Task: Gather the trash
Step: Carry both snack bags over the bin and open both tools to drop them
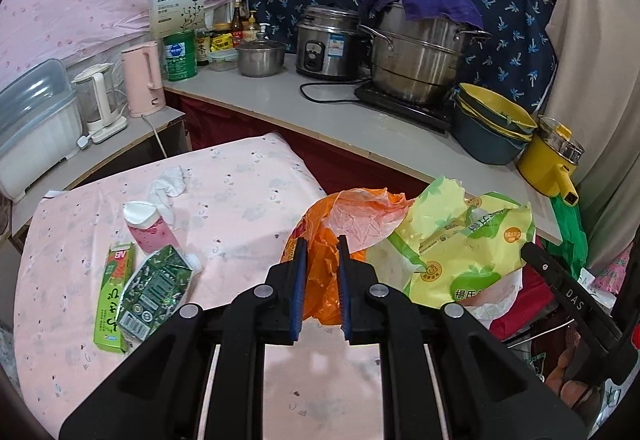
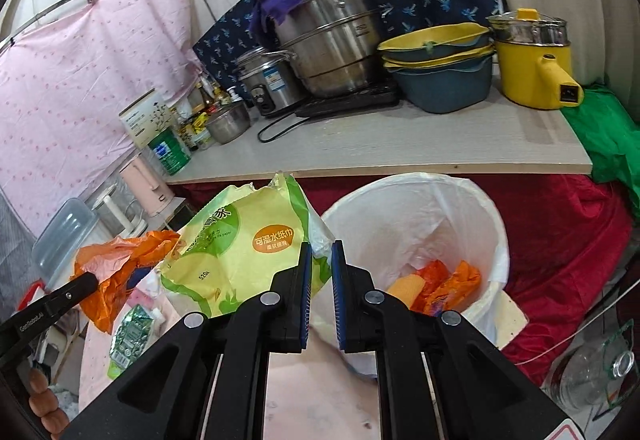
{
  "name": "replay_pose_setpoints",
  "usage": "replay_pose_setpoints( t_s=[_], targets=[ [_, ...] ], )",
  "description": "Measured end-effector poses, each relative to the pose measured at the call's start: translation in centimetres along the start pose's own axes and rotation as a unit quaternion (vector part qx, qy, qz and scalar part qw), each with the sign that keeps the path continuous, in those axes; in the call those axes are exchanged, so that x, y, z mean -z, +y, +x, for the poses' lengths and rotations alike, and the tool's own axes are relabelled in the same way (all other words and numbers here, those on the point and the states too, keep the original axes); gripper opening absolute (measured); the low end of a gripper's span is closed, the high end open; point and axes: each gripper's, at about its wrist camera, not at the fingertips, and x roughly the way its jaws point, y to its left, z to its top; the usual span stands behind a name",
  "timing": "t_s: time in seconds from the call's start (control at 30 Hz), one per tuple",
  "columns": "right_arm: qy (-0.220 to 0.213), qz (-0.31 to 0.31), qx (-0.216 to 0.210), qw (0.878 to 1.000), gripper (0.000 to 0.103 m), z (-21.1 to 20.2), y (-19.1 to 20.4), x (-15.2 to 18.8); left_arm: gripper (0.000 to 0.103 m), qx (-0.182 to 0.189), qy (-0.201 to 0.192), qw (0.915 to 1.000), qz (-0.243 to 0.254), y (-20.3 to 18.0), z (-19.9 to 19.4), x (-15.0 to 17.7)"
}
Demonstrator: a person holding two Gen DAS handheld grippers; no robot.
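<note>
My left gripper point(image 1: 322, 246) is shut on a crumpled orange plastic bag point(image 1: 320, 280), held over the right edge of the pink-clothed table point(image 1: 240, 200). My right gripper point(image 2: 320, 246) is shut on the edge of a yellow-green tissue wrapper point(image 2: 240, 252), held just left of a white-lined trash bin point(image 2: 496, 224). Orange scraps point(image 2: 444, 288) lie in the bin. On the table lie a green box point(image 1: 114, 296), a flattened green carton point(image 1: 154, 288), a pink cup point(image 1: 146, 224) and a white tissue point(image 1: 168, 184). The two grippers hang close together, side by side.
A counter point(image 1: 280, 96) behind the table carries a steel pot point(image 1: 416, 56), a rice cooker point(image 1: 326, 44), stacked bowls point(image 1: 492, 132), a yellow kettle point(image 1: 552, 160) and a pink kettle point(image 1: 142, 80). A red cloth point(image 2: 560, 240) lies right of the bin. A hand point(image 2: 44, 400) shows at lower left.
</note>
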Motion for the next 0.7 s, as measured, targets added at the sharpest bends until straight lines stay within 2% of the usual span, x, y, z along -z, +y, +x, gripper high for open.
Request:
replay_pose_setpoints(
  t_s=[0.47, 0.7],
  targets=[
    [-0.033, 0.055, 0.083, 0.994, 0.01, -1.1, -10.9, -2.7, 0.013, 0.051, 0.043, 0.9962, 0.056, -10.2, 6.4, 0.4],
    [-0.042, 0.079, 0.106, 0.99, 0.01, -1.1, -14.5, -3.3, 0.014, 0.065, 0.071, 0.9928, 0.071, -13.5, 9.9, 1.4]
  ],
)
